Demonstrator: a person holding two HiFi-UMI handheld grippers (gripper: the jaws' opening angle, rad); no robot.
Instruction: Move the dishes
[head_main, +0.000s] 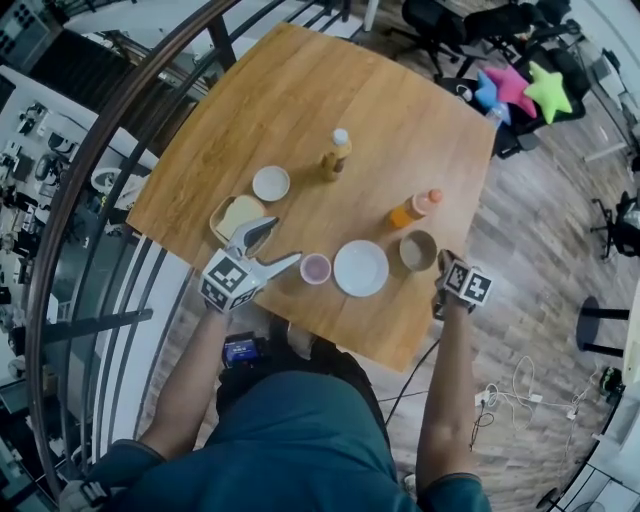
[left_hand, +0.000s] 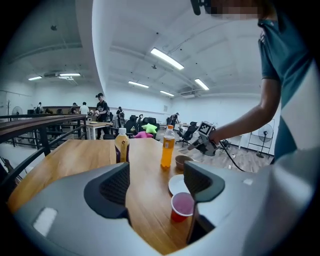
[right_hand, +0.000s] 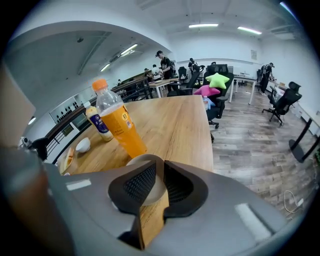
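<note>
Your left gripper (head_main: 280, 243) hovers near level over the wooden tabletop (head_main: 400, 110), fingers spread, empty. Your right gripper (head_main: 443, 270) tilts down beside the brown bowl (head_main: 418, 250), fingers nearly together. Open office around.

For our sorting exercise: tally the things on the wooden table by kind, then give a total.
Bottles: 2 - orange bottle, white-capped bottle
Bowls: 2 - white bowl, brown bowl
Plates: 1 - white plate
Cups: 1 - pink cup
Trays: 1 - food tray
Total: 7
</note>
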